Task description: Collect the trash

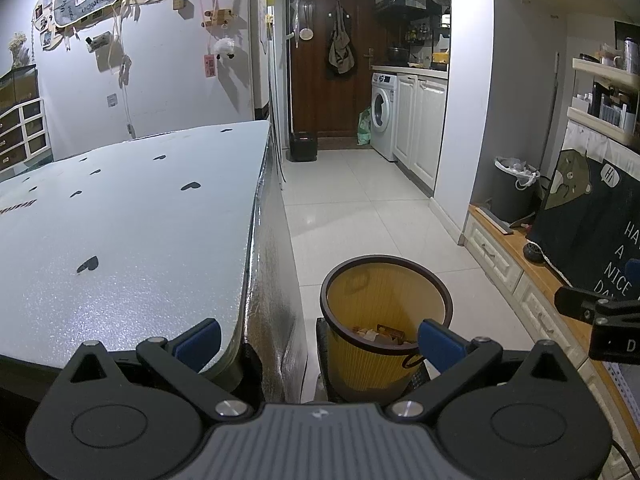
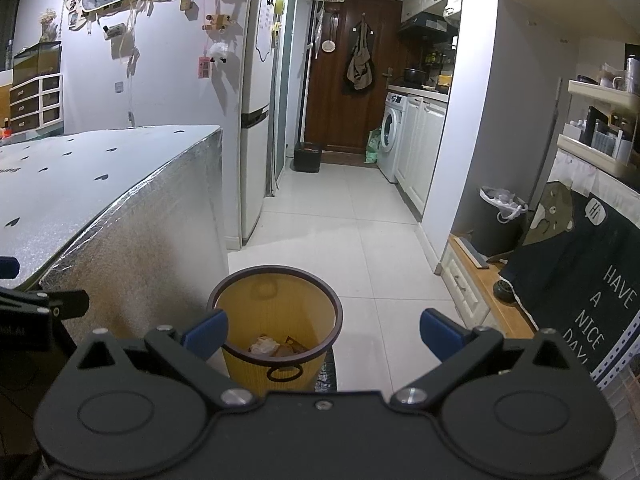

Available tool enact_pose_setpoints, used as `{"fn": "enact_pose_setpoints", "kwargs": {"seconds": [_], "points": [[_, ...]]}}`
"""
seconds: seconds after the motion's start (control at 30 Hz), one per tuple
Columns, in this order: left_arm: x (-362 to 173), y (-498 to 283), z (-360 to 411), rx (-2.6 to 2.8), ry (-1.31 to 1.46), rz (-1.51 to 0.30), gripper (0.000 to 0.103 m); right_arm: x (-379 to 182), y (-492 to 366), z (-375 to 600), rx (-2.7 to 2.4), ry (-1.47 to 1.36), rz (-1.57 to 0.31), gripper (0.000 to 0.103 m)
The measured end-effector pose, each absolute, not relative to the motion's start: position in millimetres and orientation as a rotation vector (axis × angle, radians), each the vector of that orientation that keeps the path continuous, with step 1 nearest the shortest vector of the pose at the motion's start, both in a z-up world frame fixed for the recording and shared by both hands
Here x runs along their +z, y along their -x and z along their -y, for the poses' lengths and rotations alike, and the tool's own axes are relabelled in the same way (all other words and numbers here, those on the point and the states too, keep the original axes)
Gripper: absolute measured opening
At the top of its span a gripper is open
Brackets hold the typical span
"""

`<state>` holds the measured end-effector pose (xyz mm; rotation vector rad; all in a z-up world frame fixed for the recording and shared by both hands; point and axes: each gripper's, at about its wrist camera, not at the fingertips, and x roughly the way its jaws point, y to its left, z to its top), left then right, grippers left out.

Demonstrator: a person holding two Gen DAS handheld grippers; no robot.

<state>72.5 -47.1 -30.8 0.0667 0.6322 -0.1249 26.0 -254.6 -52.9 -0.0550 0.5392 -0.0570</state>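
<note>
A yellow waste bin (image 1: 372, 320) with a dark rim stands on the tiled floor beside the table, and crumpled paper and brown scraps (image 1: 380, 334) lie at its bottom. My left gripper (image 1: 318, 340) hangs open above the table corner and the bin, with nothing between its blue pads. The right wrist view shows the same bin (image 2: 276, 312) with the trash (image 2: 276, 346) inside. My right gripper (image 2: 324, 332) is open and empty above the bin's right side. The right gripper's black body (image 1: 600, 312) shows at the left wrist view's right edge.
A table (image 1: 120, 220) with a silvery heart-print cover fills the left. A white tiled floor (image 1: 360, 200) runs to a brown door (image 1: 332, 60), past a washing machine (image 1: 384, 114) and white cabinets. A dark bin with a white liner (image 1: 514, 188) and a low wooden bench (image 1: 540, 268) stand at right.
</note>
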Motion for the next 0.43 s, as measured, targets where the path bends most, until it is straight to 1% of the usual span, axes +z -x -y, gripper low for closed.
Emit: {"fn": "enact_pose_setpoints", "kwargs": {"seconds": [0.43], "points": [[-29.6, -72.1, 47.1, -0.127, -0.063, -0.634, 0.103, -52.7, -23.3, 253.8, -0.051, 0.056, -0.534, 0.103]]}}
